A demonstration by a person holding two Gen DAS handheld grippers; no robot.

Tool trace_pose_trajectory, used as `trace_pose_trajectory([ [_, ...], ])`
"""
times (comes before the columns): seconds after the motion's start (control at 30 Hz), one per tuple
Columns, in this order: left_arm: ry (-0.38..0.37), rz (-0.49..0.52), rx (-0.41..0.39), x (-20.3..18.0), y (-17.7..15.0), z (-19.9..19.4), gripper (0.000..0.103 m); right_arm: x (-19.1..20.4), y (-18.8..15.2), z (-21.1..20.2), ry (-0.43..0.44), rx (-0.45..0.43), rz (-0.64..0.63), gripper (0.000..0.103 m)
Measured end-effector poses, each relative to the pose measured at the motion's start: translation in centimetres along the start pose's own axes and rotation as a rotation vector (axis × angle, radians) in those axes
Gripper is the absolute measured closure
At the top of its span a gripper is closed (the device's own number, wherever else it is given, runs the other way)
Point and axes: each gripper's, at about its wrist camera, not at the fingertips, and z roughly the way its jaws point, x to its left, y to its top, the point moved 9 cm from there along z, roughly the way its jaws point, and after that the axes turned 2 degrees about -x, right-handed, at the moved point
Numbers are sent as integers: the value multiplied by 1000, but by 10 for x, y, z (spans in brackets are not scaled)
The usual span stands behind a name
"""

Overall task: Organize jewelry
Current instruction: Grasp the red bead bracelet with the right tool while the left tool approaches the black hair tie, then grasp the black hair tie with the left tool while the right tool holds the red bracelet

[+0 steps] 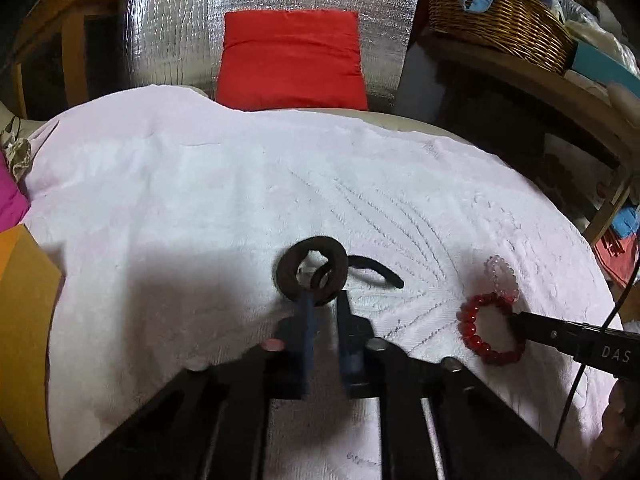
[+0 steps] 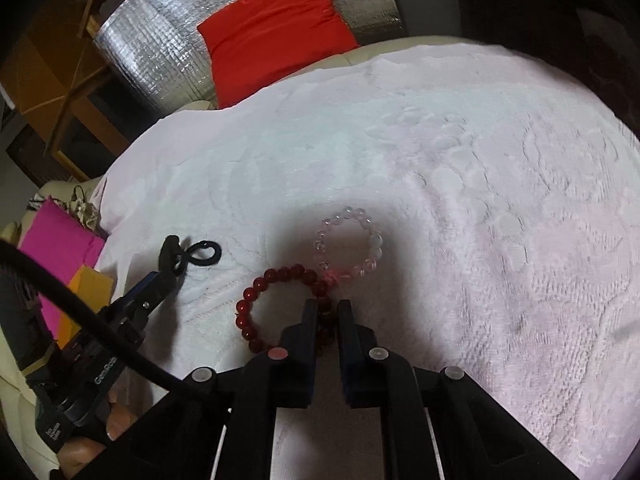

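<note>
A dark ring-shaped hair tie (image 1: 314,270) is pinched between the narrowed fingers of my left gripper (image 1: 324,300). A thin black elastic loop (image 1: 374,270) lies just right of it on the white towel (image 1: 200,184). In the right wrist view the left gripper (image 2: 170,270) and the black loop (image 2: 204,254) show at left. My right gripper (image 2: 328,306) has its fingers close together around the red bead bracelet (image 2: 276,308). A clear pink bead bracelet (image 2: 348,242) touches the red one on its far side. Both bracelets, red (image 1: 486,328) and clear (image 1: 502,276), show in the left wrist view with the right gripper (image 1: 516,316).
A red cushion (image 1: 290,60) leans on silver foil (image 1: 168,28) behind the towel. A wicker basket (image 1: 496,16) sits on a shelf at right. Pink and orange pieces (image 2: 60,248) lie off the towel's left edge.
</note>
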Motion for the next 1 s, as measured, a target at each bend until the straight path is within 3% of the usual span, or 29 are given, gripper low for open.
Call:
trace_pose_trajectory([
  [0.37,21,-55,-65,30,9,-31,102,-14,-1,-22,-20,-23,-3,93],
  [0.53,-19,-107,-95,35,10,-38,101,-23,-4,-30,7,-17,31,93],
  [0.57,-35,-123,-99,33,12,-37,97,-24,-5,-29,6,-13,30,93],
  [0.7,-23,-139,-101,22,18,-25,57,-23,-15,-22,-5,20,20,93],
  [1.0,7,-153,-43,3,26,8,58,-22,-21,-21,-5,13,-19,92],
])
